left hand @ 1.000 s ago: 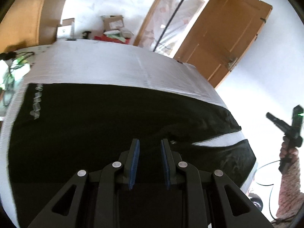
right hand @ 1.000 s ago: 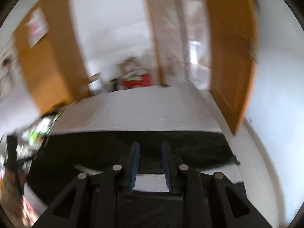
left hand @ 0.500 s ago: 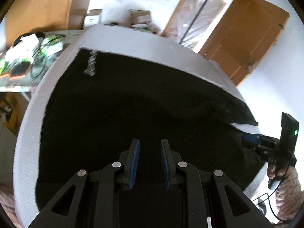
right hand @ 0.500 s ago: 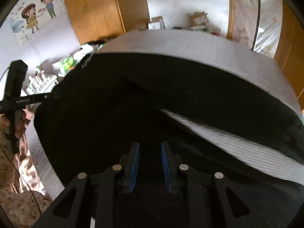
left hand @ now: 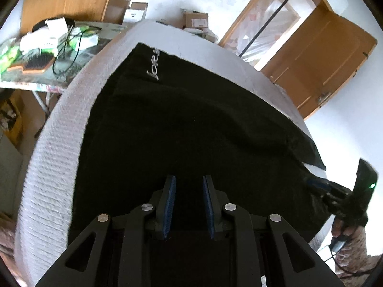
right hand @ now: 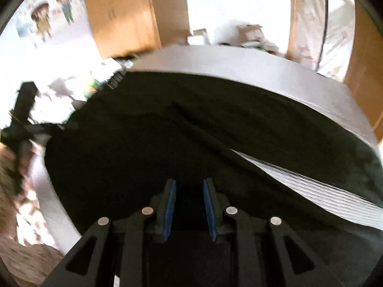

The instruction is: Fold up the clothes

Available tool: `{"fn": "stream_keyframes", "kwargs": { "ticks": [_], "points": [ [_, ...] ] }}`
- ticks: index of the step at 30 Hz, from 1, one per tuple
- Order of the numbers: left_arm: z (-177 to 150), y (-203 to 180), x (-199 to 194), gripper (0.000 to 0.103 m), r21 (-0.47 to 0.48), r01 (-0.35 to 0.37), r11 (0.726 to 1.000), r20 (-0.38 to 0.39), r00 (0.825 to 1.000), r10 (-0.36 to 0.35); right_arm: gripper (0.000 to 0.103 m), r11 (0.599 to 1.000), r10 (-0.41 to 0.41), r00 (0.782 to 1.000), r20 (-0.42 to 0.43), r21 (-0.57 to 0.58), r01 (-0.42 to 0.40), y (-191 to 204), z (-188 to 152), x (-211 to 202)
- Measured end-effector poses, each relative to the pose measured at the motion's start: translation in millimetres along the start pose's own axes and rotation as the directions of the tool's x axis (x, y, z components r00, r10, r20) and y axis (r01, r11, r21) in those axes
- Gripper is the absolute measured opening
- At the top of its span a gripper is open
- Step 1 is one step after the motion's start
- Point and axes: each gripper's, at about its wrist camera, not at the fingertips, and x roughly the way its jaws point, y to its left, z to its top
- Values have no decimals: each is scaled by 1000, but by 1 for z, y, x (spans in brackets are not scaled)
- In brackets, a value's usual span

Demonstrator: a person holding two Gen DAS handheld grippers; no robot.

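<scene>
left claw (left hand: 189, 181): blue pads spread, a clear gap between them, only dark cloth behind the gap, nothing pinched that I can see
right claw (right hand: 189, 184): same, pads parted, dark fabric below, no fold caught between them; this view is motion-blurred

black garment (left hand: 191, 119) lies spread flat over most of a white ribbed surface (left hand: 55, 155); can't tell if that's a bed or a padded counter
silver script logo (left hand: 154, 68) sits near the garment's far left corner
garment mostly smooth, with a long soft ridge running across the middle
on the right side it splits: a wedge of the white surface (right hand: 311, 186) shows between two black sections

both claws point down at the near edge of the garment, left one over the near-left part, right one over the near-right part
from the left wrist camera the right claw's blue tips are at the garment's right-hand edge, just below a pointed black flap; touching or just off the cloth, can't tell
a hand (left hand: 340, 229) grips its handle, patterned sleeve (left hand: 354, 251) below, green LED (left hand: 372, 186) lit on the unit
from the right wrist camera the left claw is a dark blur at the garment's left edge, state unreadable from there

background: side counter (left hand: 28, 81) left of the surface, cluttered with a hairbrush (left hand: 36, 65), cables and packets; cardboard boxes (left hand: 195, 20) past the far end; wooden door (left hand: 323, 59) standing ajar at right; wooden wardrobe (right hand: 122, 14) and cartoon wall stickers (right hand: 43, 12) at far left
</scene>
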Motion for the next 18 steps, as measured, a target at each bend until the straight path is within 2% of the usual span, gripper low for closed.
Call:
{"fn": "stream_keyframes", "kwargs": {
  "ticks": [2, 7, 11, 15, 18],
  "points": [
    [9, -2, -4, 24, 10, 13, 1000, 28, 1000, -13, 24, 999, 40, 999, 4, -11, -39, 10, 9, 10],
    [33, -1, -2, 24, 5, 28, 1000, 64, 998, -29, 24, 994, 104, 994, -44, -31, -106, 32, 29, 45],
    [47, -13, 11, 24, 43, 43, 998, 39, 998, -45, 24, 994, 102, 994, -47, -44, -104, 48, 48, 67],
    [61, -18, 35, 24, 86, -17, 996, 18, 1000, 16, 24, 992, 119, 990, -74, -25, -121, 54, 55, 86],
    [69, -2, 45, 24, 20, 1, 1000, 5, 1000, -1, 25, 993, 114, 991, -75, -25, -116, 58, 50, 92]
  ]
}}
